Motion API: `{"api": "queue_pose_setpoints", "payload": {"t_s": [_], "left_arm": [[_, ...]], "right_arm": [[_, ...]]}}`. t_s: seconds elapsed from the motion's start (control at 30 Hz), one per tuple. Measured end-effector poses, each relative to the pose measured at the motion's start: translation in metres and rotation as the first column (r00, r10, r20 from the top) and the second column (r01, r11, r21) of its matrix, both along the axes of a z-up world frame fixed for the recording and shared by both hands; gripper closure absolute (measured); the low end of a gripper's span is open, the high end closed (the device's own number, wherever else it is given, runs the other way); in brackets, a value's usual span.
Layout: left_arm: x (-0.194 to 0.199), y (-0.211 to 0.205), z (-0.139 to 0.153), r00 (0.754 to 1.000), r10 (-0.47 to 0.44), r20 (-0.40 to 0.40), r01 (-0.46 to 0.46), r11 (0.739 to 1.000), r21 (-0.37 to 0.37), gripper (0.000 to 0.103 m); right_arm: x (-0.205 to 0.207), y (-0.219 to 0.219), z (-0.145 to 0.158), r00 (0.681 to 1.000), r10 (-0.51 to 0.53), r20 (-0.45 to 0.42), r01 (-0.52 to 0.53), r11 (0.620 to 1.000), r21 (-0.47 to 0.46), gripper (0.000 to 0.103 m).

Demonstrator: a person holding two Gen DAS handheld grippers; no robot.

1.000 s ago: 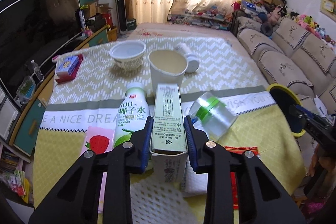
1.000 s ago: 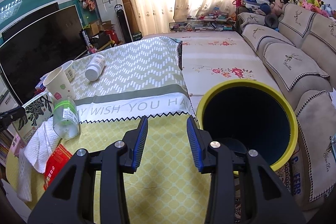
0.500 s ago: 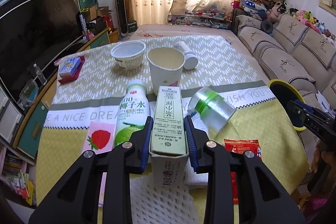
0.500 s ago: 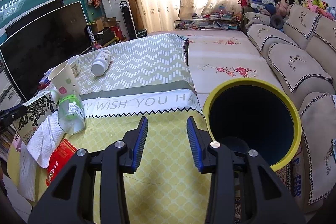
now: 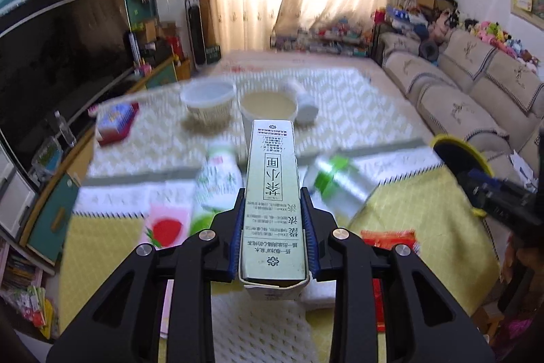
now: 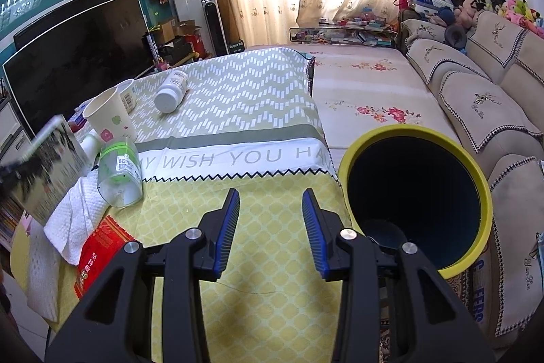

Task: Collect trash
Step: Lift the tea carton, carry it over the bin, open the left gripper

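Left wrist: carton (image 5: 272, 199), in left tongs (image 5: 272, 227), now lifted higher.

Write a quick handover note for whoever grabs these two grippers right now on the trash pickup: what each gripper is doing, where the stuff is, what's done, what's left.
Left gripper: shut on the tall green drink carton, held clear of the table.
Right gripper: open, holding nothing, above the yellow part of the tablecloth beside the bin.
Bin: yellow rim, dark inside, standing off the table's right edge; whether anything lies in it I cannot tell.
Done: carton picked up.
Left: drop the carton in the bin, then likely the clear jar with a green band, red wrapper, white towel, paper cup, white pill bottle, coconut water bottle, bowl.
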State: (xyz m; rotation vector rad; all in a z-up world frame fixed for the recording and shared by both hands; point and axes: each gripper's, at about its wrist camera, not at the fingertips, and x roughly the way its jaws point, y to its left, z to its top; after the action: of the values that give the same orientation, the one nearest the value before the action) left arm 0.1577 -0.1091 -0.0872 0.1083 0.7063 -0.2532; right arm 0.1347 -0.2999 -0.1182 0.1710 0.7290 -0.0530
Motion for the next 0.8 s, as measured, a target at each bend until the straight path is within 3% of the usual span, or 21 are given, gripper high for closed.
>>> {"api": "queue_pose_setpoints", "payload": {"t_s": [0.17, 0.37, 0.57, 0.8], "left_arm": [[-0.013, -0.013, 0.036, 0.996, -0.058, 0.067, 0.059, 0.998, -0.009, 0.074], [-0.026, -0.062, 0.057, 0.979, -0.189, 0.08, 0.192, 0.981, -0.03, 0.073], [-0.028, -0.144, 0.046, 0.942, -0.335, 0.031, 0.336, 0.941, -0.041, 0.073], [-0.02, -0.261, 0.024, 0.873, -0.484, -0.051, 0.483, 0.875, -0.038, 0.073]], "right_arm": [[-0.01, -0.009, 0.01, 0.999, -0.021, 0.032, 0.021, 1.0, -0.001, 0.066], [-0.039, -0.046, 0.025, 0.989, -0.127, 0.076, 0.131, 0.99, -0.051, 0.066], [-0.074, -0.101, 0.022, 0.954, -0.288, 0.079, 0.294, 0.952, -0.082, 0.058], [-0.097, -0.14, 0.014, 0.922, -0.378, 0.084, 0.383, 0.921, -0.072, 0.048]]}}
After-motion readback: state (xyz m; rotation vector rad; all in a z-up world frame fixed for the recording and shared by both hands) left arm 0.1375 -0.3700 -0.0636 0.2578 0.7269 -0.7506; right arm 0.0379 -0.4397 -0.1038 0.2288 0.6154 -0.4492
